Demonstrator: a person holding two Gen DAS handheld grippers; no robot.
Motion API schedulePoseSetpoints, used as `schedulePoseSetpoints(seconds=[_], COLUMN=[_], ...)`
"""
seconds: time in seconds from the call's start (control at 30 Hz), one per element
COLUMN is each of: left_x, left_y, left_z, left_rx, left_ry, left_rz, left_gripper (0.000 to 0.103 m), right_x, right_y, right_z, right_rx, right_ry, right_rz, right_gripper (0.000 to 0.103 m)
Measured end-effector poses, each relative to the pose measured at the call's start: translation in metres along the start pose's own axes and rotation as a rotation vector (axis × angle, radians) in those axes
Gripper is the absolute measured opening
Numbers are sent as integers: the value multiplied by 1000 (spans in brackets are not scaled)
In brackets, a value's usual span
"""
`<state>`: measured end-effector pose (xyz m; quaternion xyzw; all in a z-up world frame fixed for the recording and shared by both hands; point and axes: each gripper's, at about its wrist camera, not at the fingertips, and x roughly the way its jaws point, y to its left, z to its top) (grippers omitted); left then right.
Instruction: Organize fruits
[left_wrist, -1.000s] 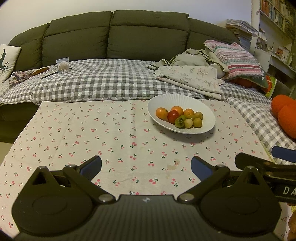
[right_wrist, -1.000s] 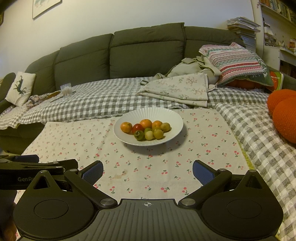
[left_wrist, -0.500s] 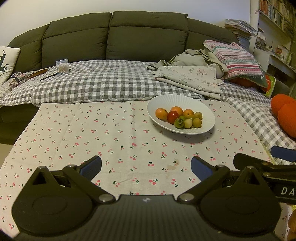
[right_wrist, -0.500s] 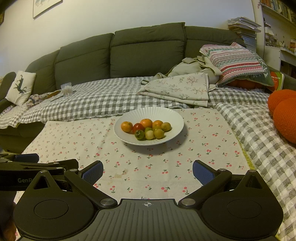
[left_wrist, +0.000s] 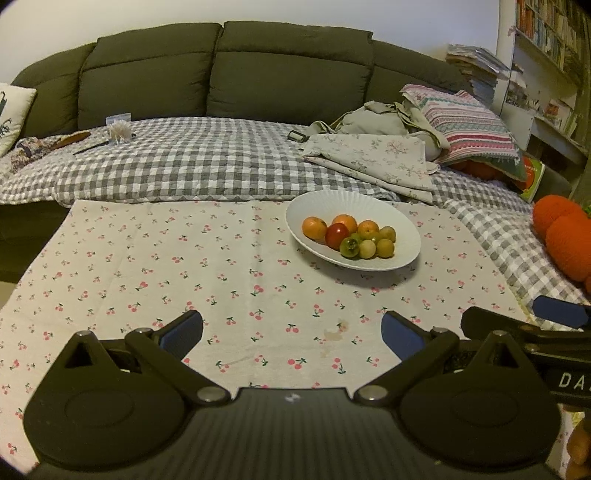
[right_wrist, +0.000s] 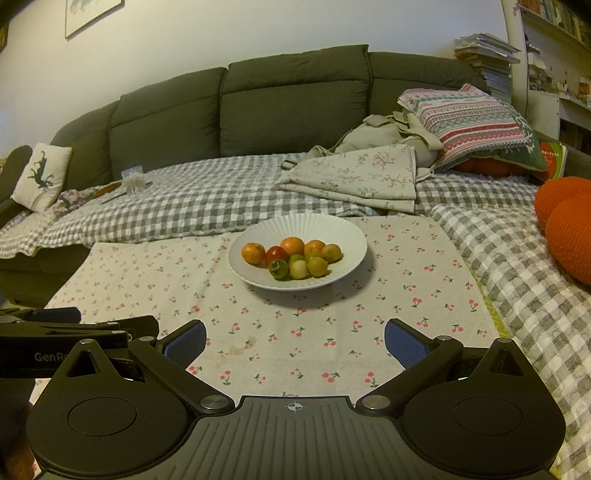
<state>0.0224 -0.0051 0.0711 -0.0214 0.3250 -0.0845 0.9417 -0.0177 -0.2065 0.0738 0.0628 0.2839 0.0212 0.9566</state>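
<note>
A white ribbed plate (left_wrist: 402, 254) (right_wrist: 343, 236) stands on the cherry-print cloth (left_wrist: 184, 266) (right_wrist: 406, 295). In it lie several small fruits: orange ones (left_wrist: 314, 228) (right_wrist: 253, 253), a red one (left_wrist: 336, 235) (right_wrist: 276, 254), a green one (left_wrist: 349, 247) (right_wrist: 278, 268) and yellow-green ones (left_wrist: 385, 247) (right_wrist: 317, 266). My left gripper (left_wrist: 291, 334) is open and empty, low over the cloth's near edge. My right gripper (right_wrist: 295, 338) is open and empty, beside it. Each gripper shows at the edge of the other's view.
A dark green sofa (left_wrist: 221, 81) with a grey checked blanket (left_wrist: 184, 166) lies behind the cloth. Folded floral fabric (left_wrist: 369, 162) and a striped pillow (left_wrist: 469, 125) sit at back right. Orange cushions (left_wrist: 565, 236) lie at right. A small box (left_wrist: 118, 127) rests at back left.
Both views have shifted slightly; the plate sits marginally lower and nearer. Both grippers stay open and empty.
</note>
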Motion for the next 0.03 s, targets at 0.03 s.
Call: schedulePoseSetpoints(seconds=[0.03], left_x=[0], left_y=[-1], left_z=[0], left_rx=[2], left_ry=[1], left_rz=[6], left_gripper=[102], right_x=[0], right_y=[0], right_z=[0], right_rx=[1], right_ry=[-1], right_rz=[0], right_gripper=[103])
